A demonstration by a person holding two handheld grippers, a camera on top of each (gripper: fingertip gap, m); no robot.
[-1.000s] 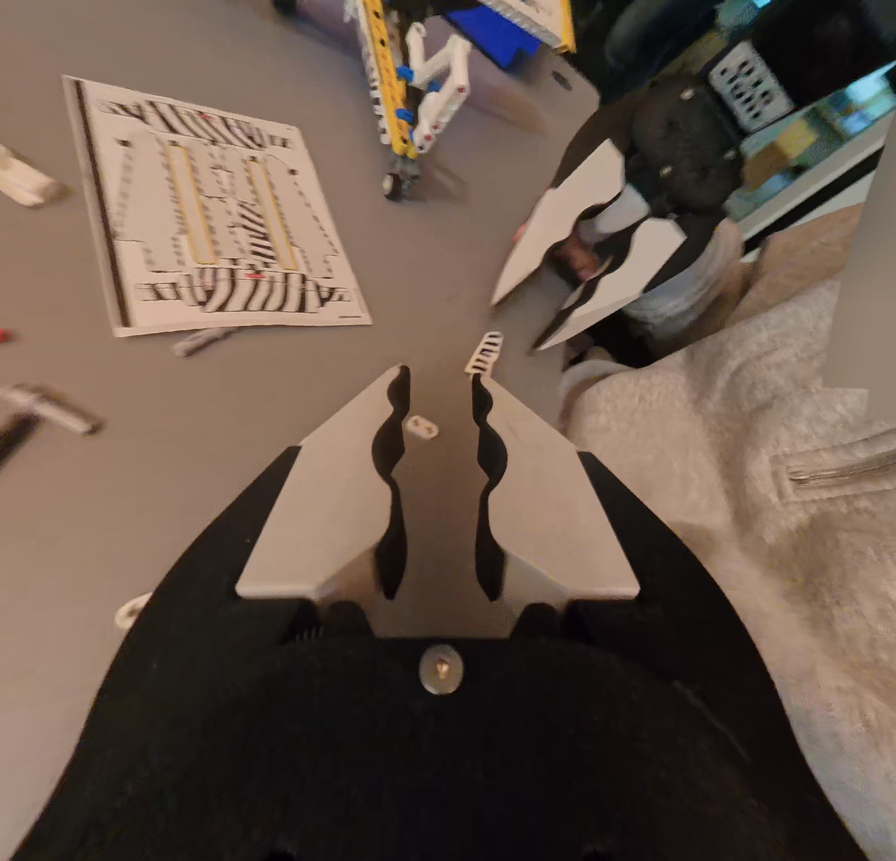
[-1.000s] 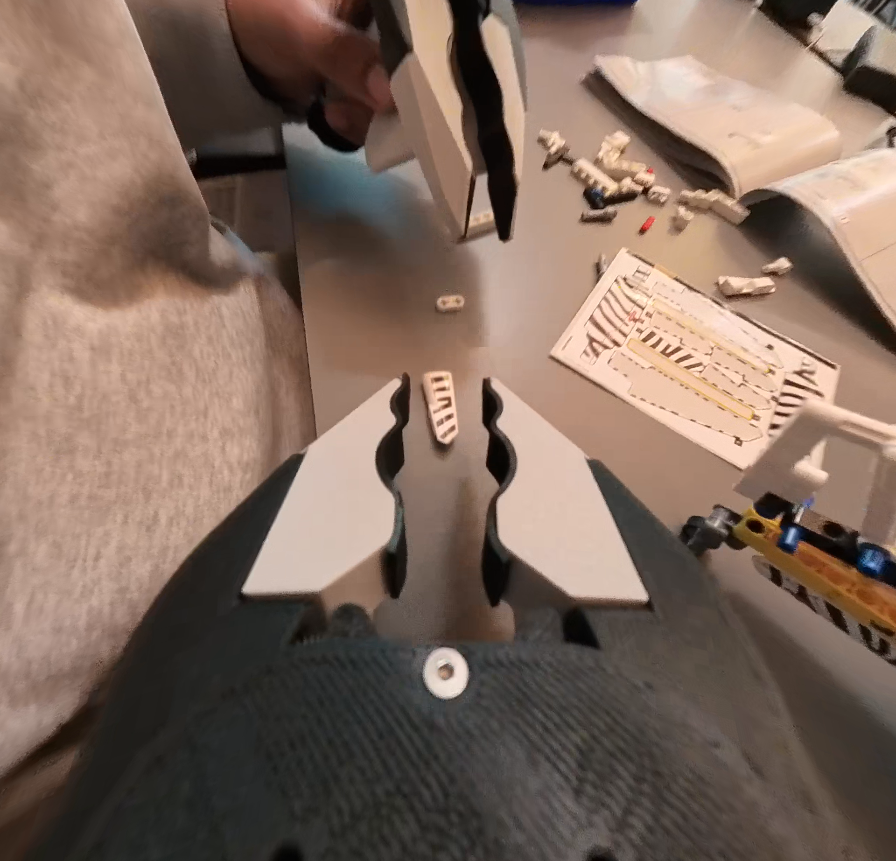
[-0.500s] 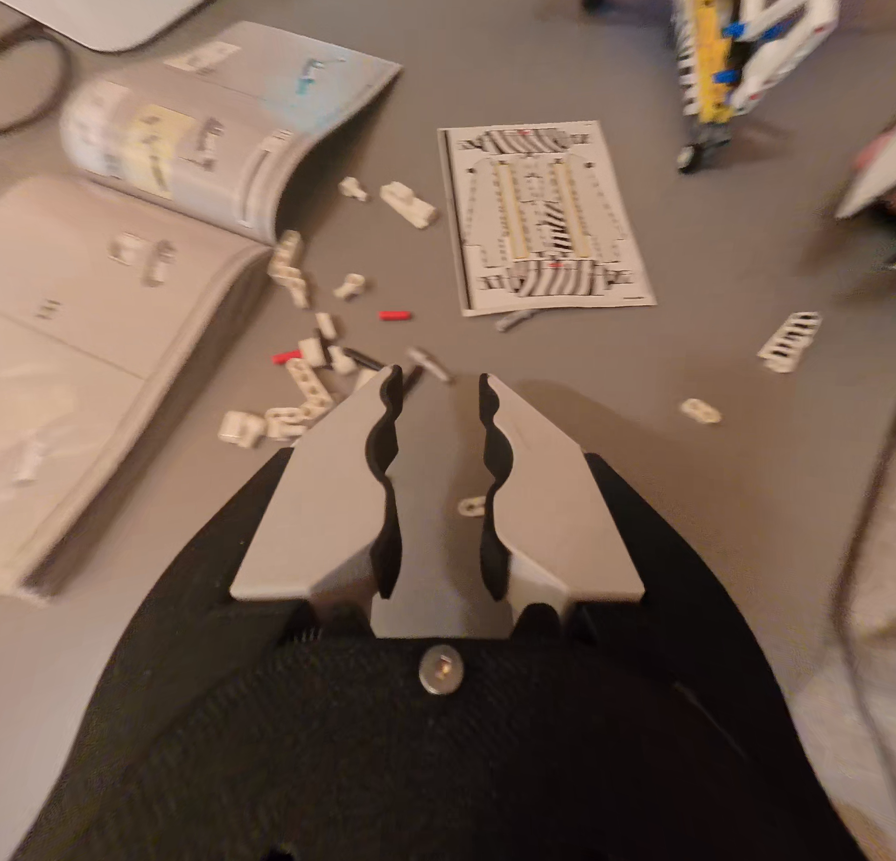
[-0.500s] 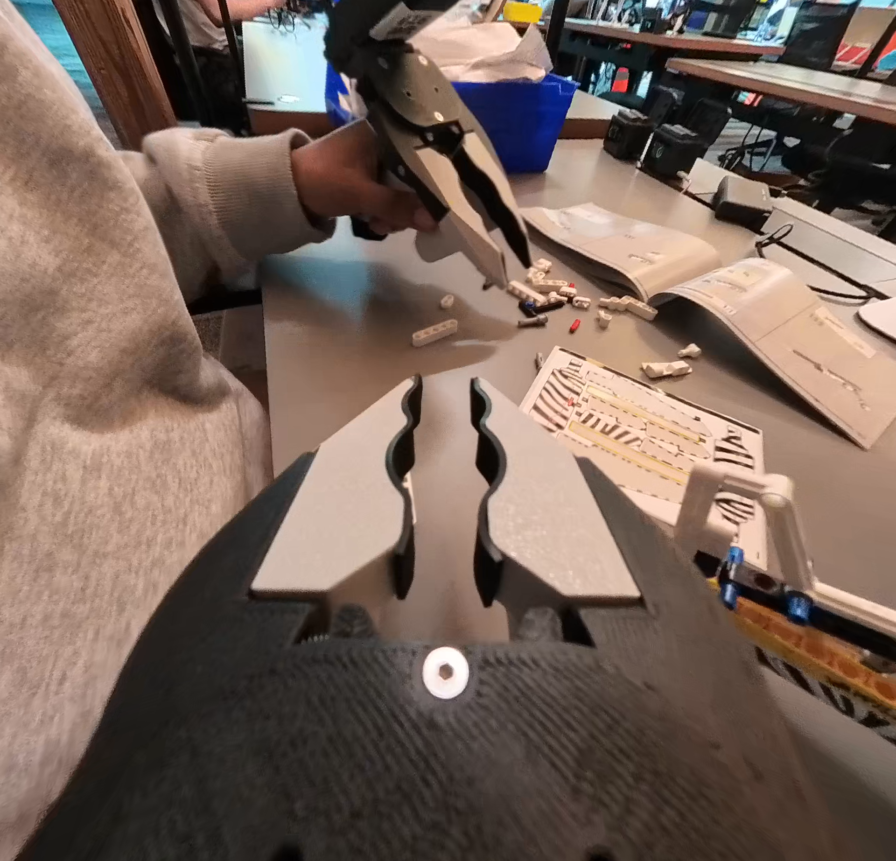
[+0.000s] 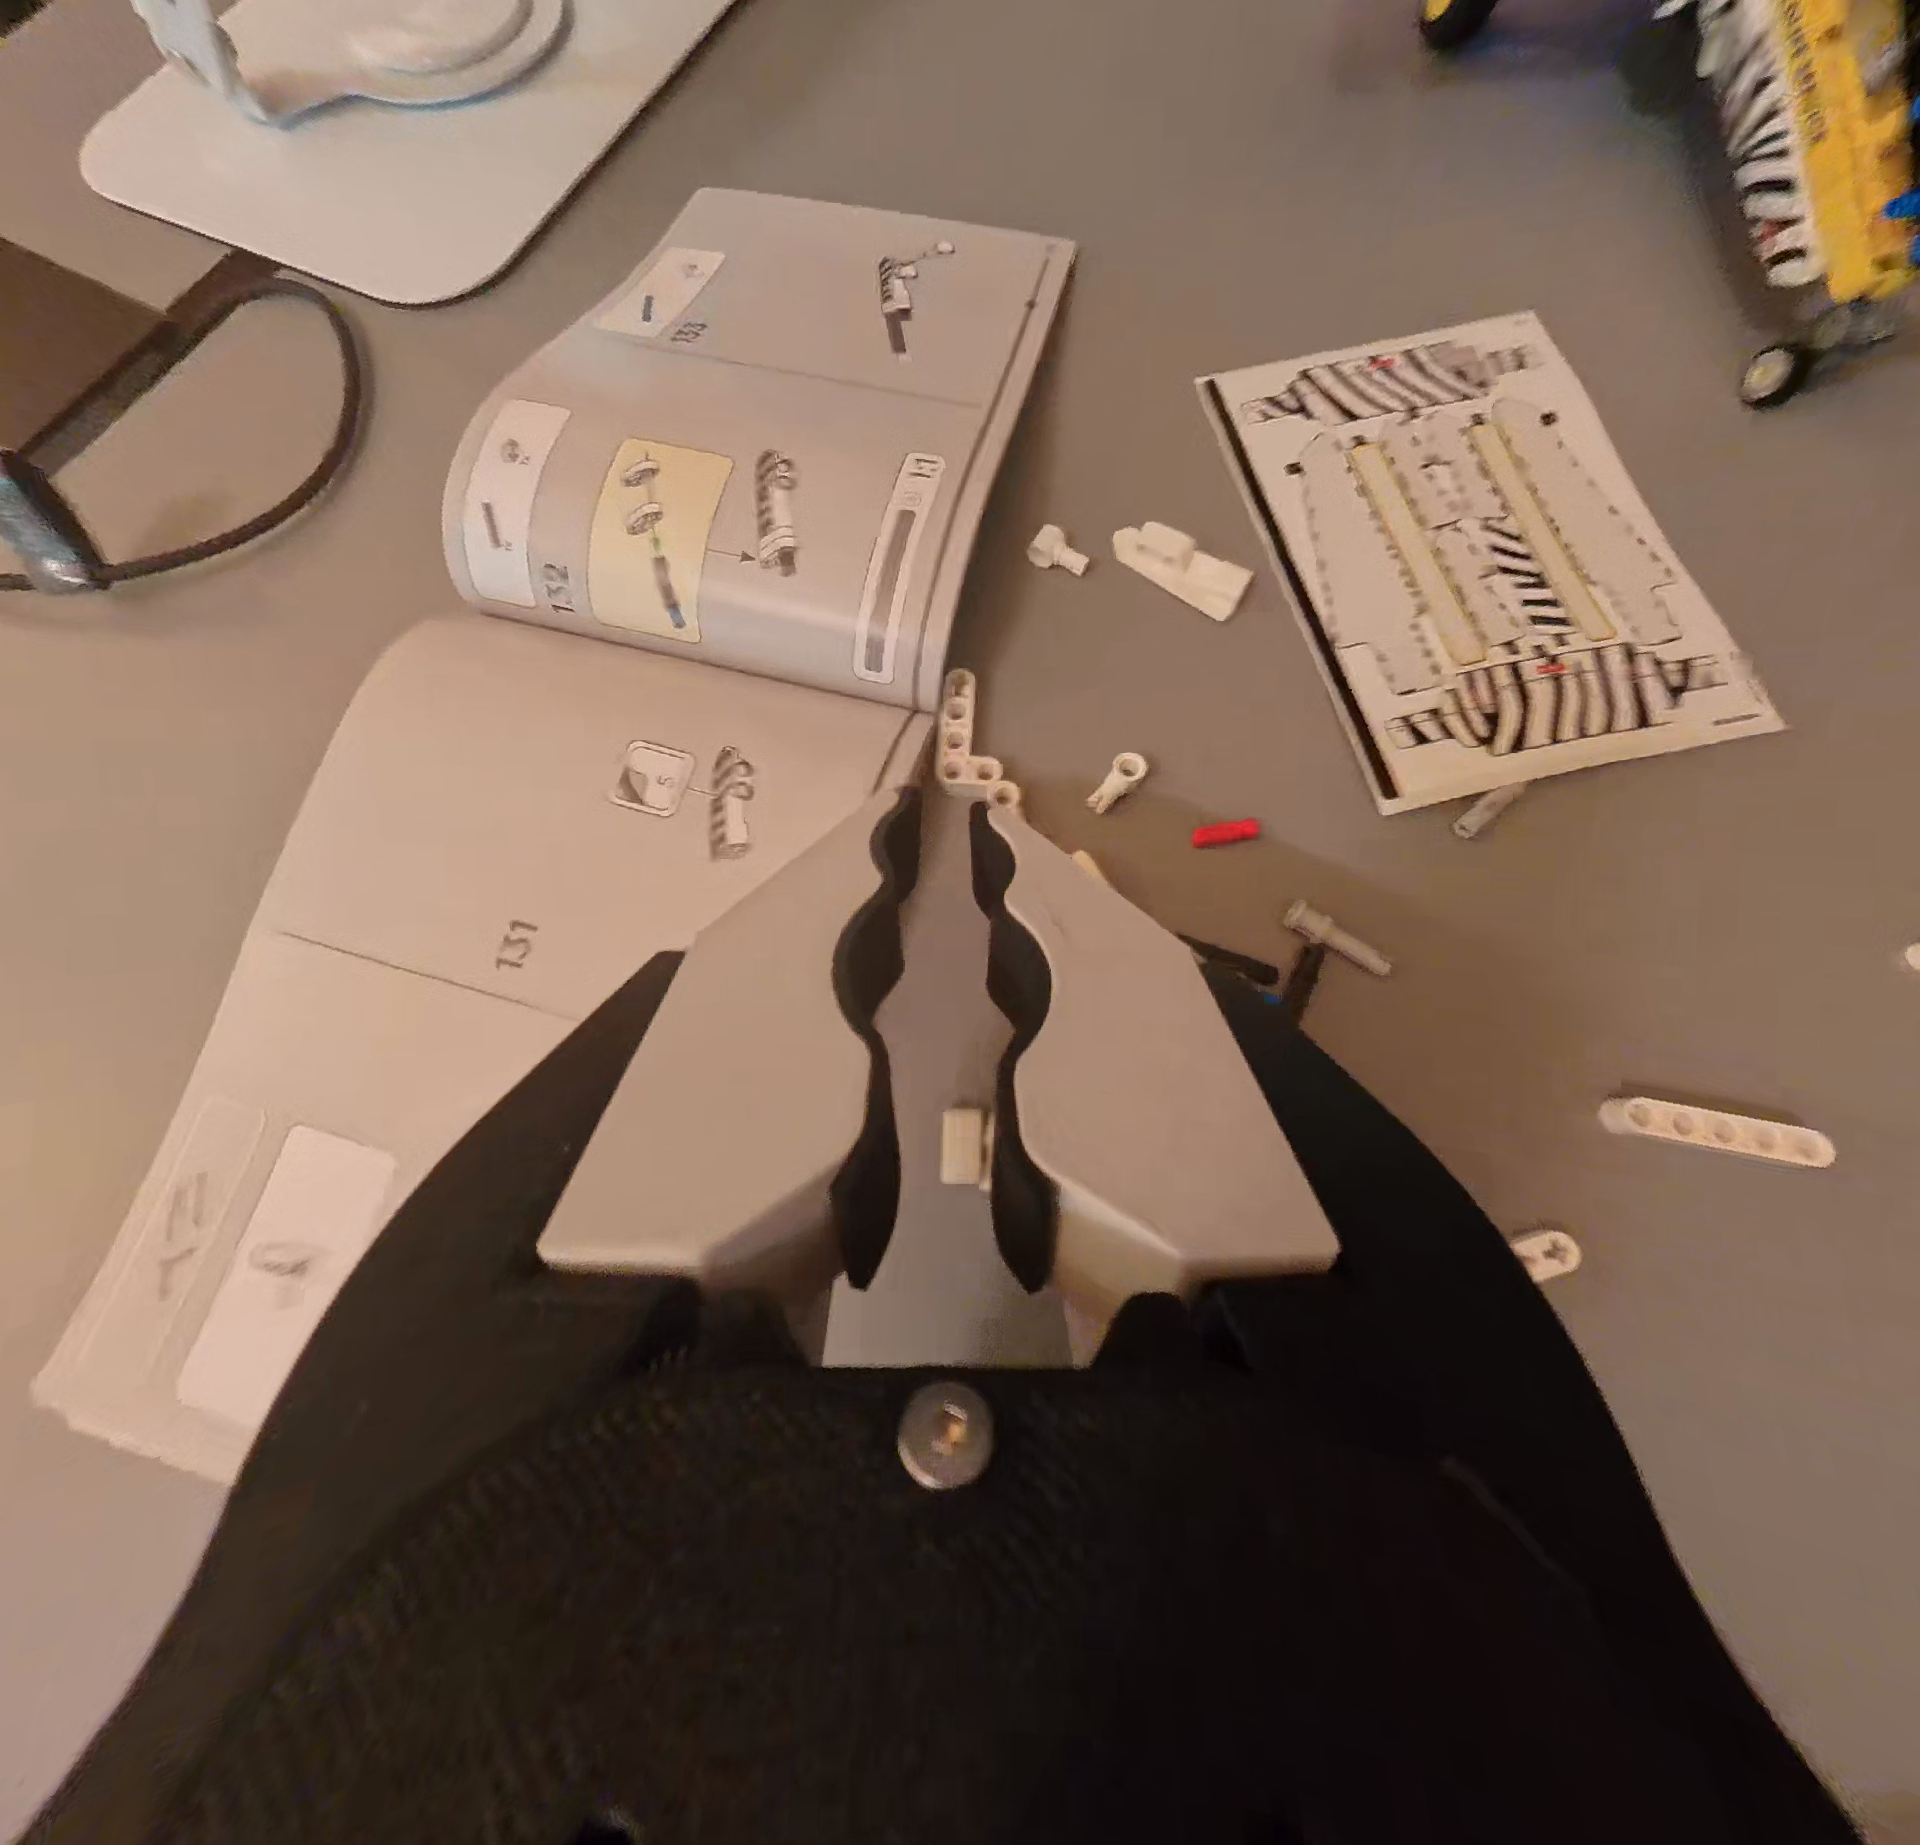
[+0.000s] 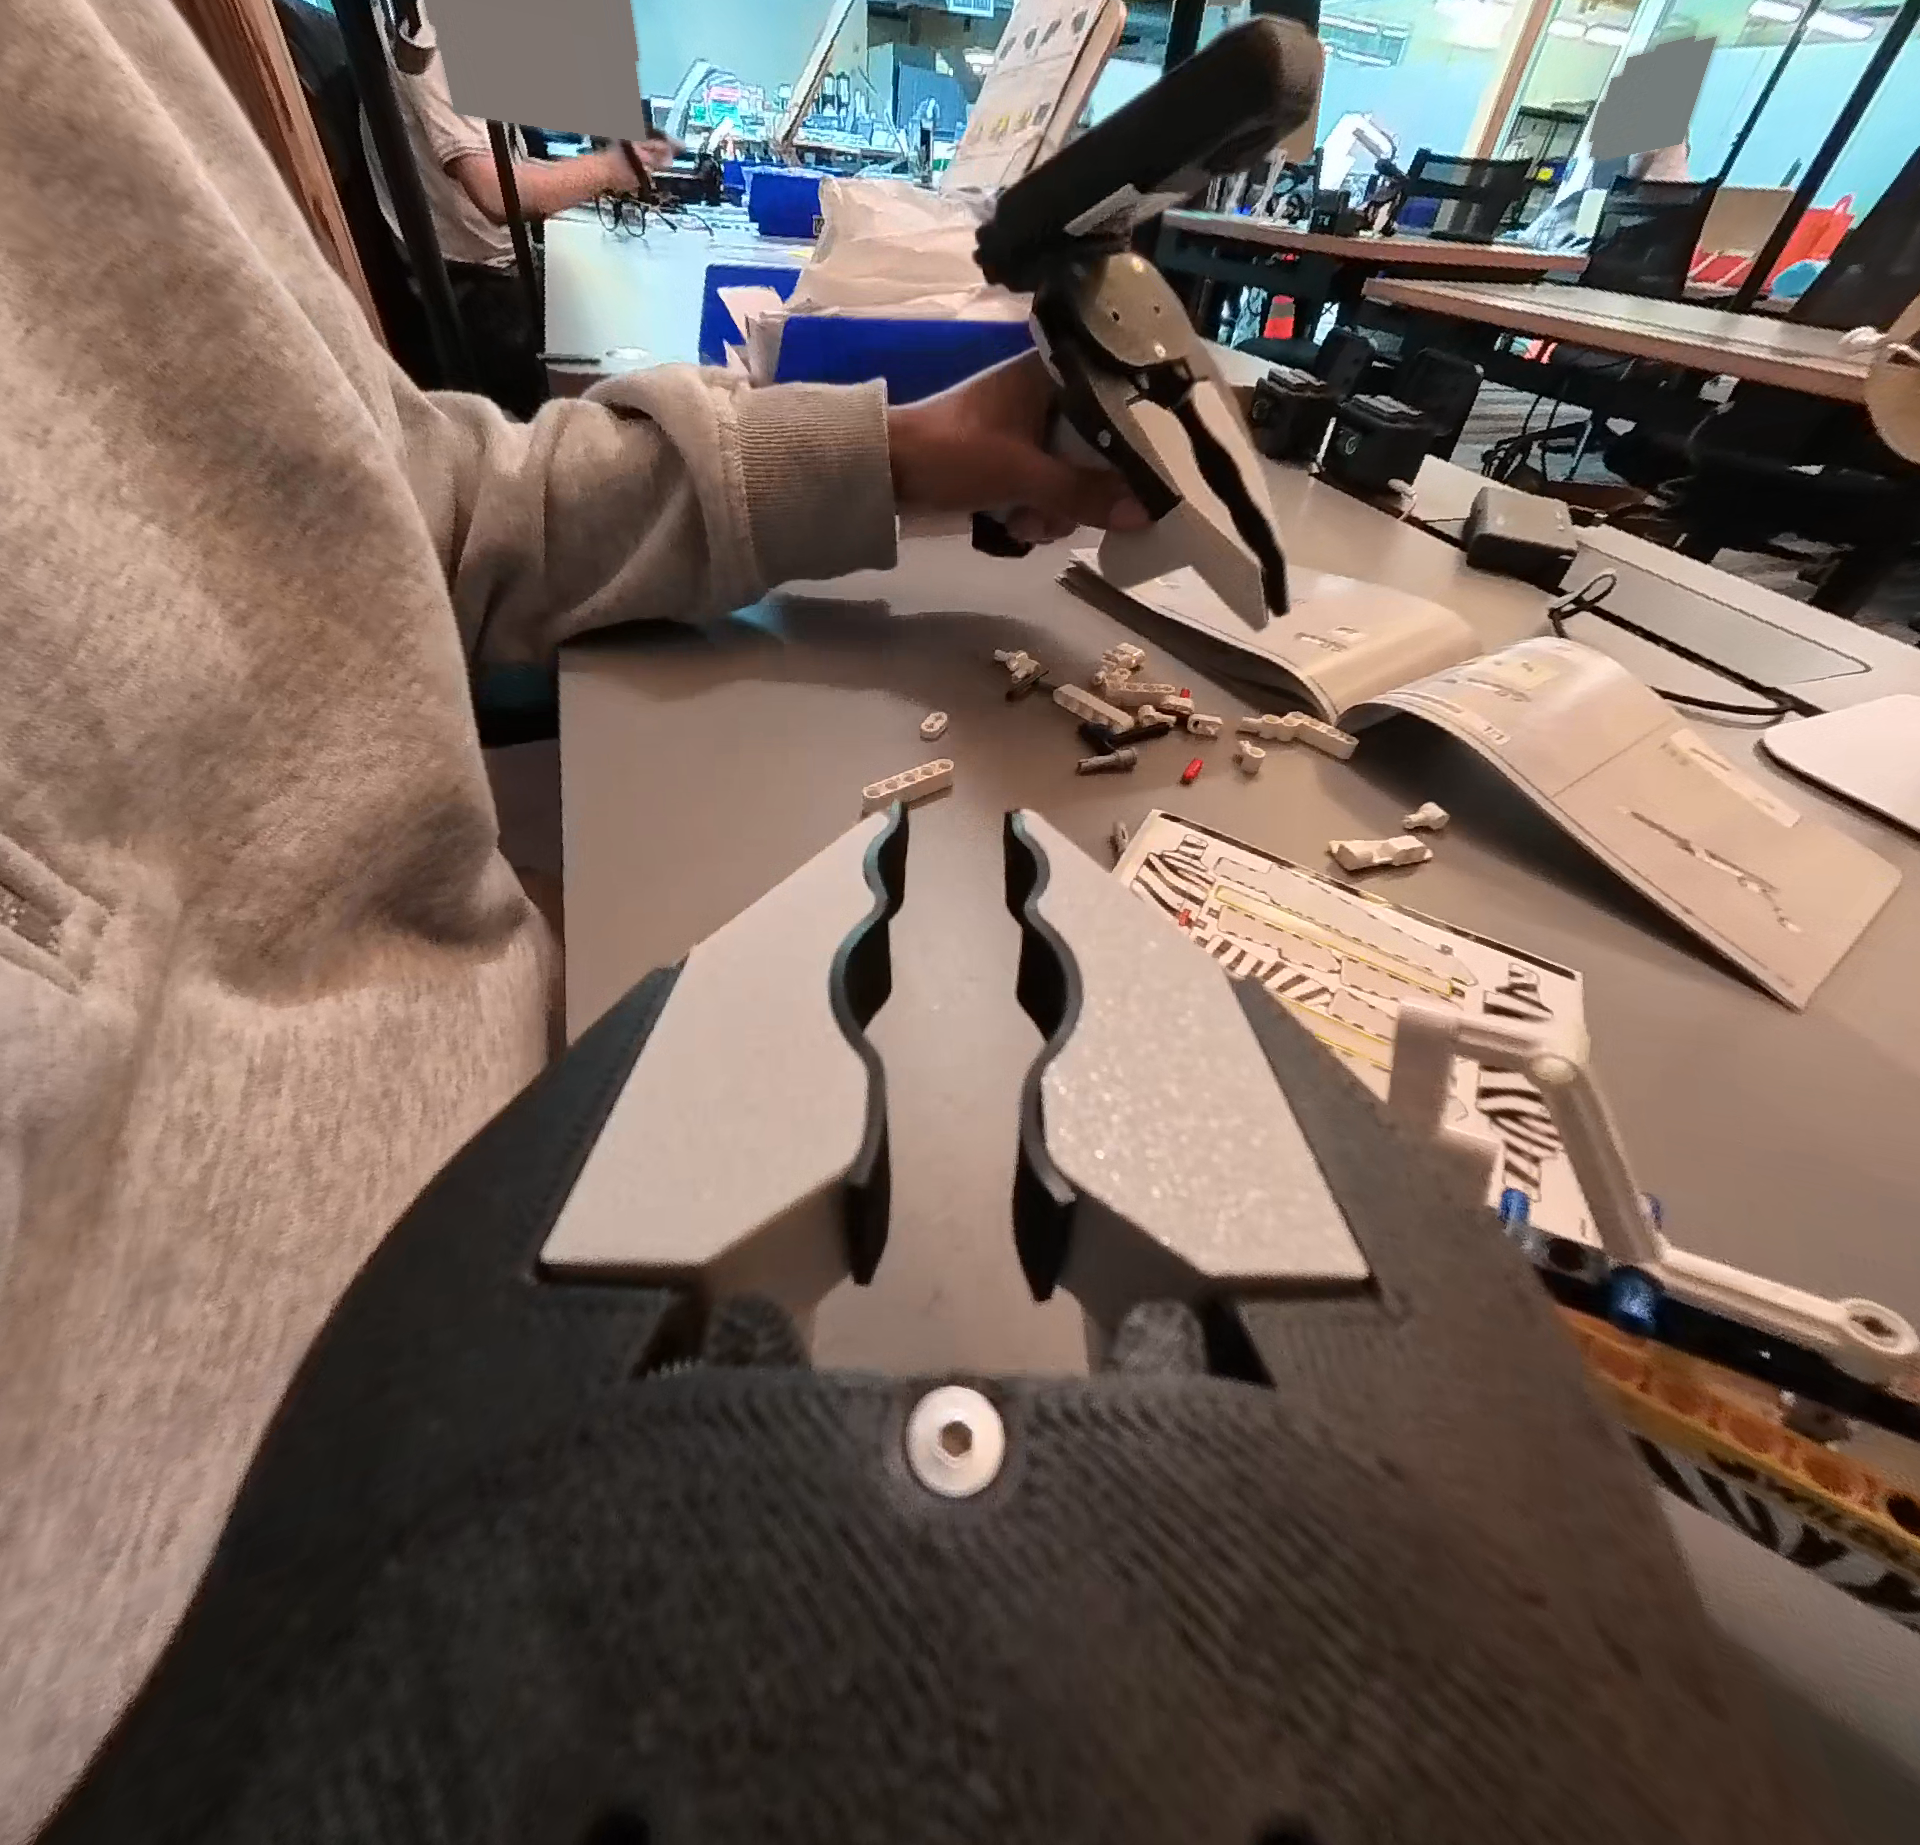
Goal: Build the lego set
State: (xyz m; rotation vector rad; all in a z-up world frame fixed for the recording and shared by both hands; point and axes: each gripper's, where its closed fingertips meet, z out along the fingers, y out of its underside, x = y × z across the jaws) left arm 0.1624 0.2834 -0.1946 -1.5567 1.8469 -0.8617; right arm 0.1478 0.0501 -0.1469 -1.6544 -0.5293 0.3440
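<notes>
Instruction booklet (image 5: pixel 665 507) open on grey table (image 5: pixel 1143 133) at far left. Left gripper (image 5: pixel 945 808) held above loose white pieces (image 5: pixel 971 756) beside it, fingers parted, grasping nothing. Sticker sheet (image 5: pixel 1486 580) next. Right gripper (image 6: pixel 954 824) likewise parted, empty, beside yellow lego model (image 6: pixel 1714 1380) at right.

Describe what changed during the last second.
The left gripper swung away from the striped piece near the table edge to hover over the loose pieces beside the instruction booklet. The right gripper lifted off that piece. Both stayed open and empty; the sticker sheet stayed put.
</notes>
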